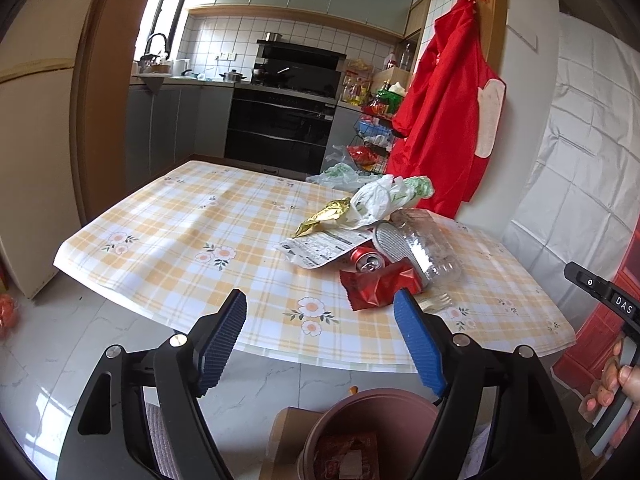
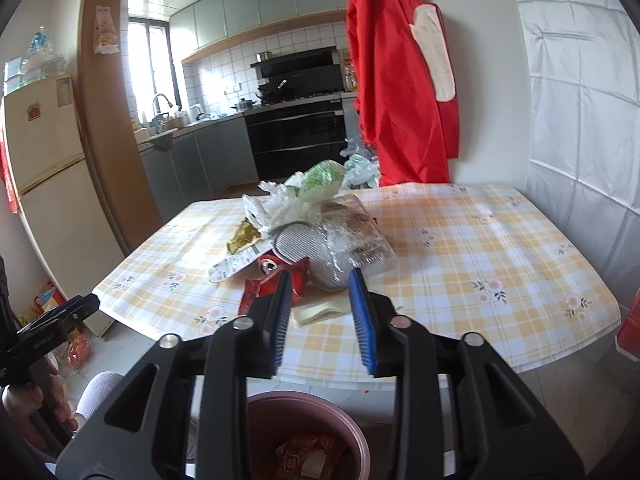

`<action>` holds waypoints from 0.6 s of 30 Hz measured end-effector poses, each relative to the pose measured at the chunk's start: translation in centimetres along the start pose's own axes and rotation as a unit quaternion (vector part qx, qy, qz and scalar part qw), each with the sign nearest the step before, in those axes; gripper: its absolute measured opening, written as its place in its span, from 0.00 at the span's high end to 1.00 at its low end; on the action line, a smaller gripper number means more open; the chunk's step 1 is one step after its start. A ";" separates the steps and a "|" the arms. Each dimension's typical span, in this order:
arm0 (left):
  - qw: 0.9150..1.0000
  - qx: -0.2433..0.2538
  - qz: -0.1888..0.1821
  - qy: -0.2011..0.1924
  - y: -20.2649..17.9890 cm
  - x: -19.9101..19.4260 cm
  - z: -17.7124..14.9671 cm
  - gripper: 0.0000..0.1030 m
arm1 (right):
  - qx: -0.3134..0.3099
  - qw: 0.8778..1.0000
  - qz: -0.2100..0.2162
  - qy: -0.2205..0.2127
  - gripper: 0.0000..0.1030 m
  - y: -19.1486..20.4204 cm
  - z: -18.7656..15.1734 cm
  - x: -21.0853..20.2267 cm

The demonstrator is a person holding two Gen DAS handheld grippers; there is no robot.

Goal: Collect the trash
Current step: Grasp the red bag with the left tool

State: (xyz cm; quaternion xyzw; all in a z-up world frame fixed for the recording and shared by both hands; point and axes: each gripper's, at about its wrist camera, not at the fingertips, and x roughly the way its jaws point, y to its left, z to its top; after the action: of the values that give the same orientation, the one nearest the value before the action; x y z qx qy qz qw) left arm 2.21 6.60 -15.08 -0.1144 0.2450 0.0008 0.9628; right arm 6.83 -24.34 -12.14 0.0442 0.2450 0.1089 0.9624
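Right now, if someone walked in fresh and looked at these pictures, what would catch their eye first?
Probably the heap of trash on the checked tablecloth: a crushed red can, a clear plastic bottle, a white plastic bag and a gold wrapper. Next, the bright red garment hanging on the wall behind the table. Below the table's near edge stands a pink bin with a wrapper already inside.

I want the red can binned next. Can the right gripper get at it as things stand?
Probably yes. The right gripper is open and empty, aimed at the pile. The red can lies at the pile's near edge, its mouth showing, with the red wrapper in front and the clear plastic container beside it.
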 end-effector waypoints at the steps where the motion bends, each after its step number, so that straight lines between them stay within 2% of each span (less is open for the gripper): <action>1: 1.000 -0.001 0.002 0.002 0.1 0.2 -0.1 0.28 | 0.002 1.000 -0.002 0.002 0.59 -0.2 -0.1 0.2; 2: 1.000 -0.002 0.003 0.007 0.3 0.5 -0.2 0.28 | 0.005 1.000 -0.005 0.005 0.52 -0.3 -0.3 0.5; 4: 1.000 -0.003 0.005 0.014 0.4 1.0 -0.4 0.28 | 0.012 1.000 -0.014 0.011 0.46 -0.8 -0.7 1.2; 5: 1.000 -0.002 0.005 0.019 0.4 1.4 -0.5 0.28 | 0.016 1.000 -0.017 0.015 0.38 -1.1 -0.9 1.6; 9: 0.999 0.009 0.004 0.032 0.1 2.4 -0.9 0.28 | 0.030 0.999 -0.024 0.023 0.19 -1.9 -1.7 2.7; 10: 0.999 0.014 0.003 0.036 0.0 2.8 -1.0 0.28 | 0.033 0.999 -0.025 0.026 0.11 -2.1 -1.9 3.1; 13: 0.998 0.033 -0.008 0.050 -0.9 4.3 -1.1 0.28 | 0.038 0.998 -0.030 0.032 0.06 -2.5 -2.3 4.0; 18: 0.994 0.078 -0.040 0.066 -3.1 7.2 -1.1 0.28 | 0.037 0.997 -0.045 0.053 0.06 -3.3 -2.9 5.9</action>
State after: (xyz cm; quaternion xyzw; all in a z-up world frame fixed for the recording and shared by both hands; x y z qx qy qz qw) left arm 8.21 2.92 -18.76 -0.0482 0.3028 -0.0640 0.9497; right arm 11.09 -26.06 -17.85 0.0627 0.3016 0.0590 0.9495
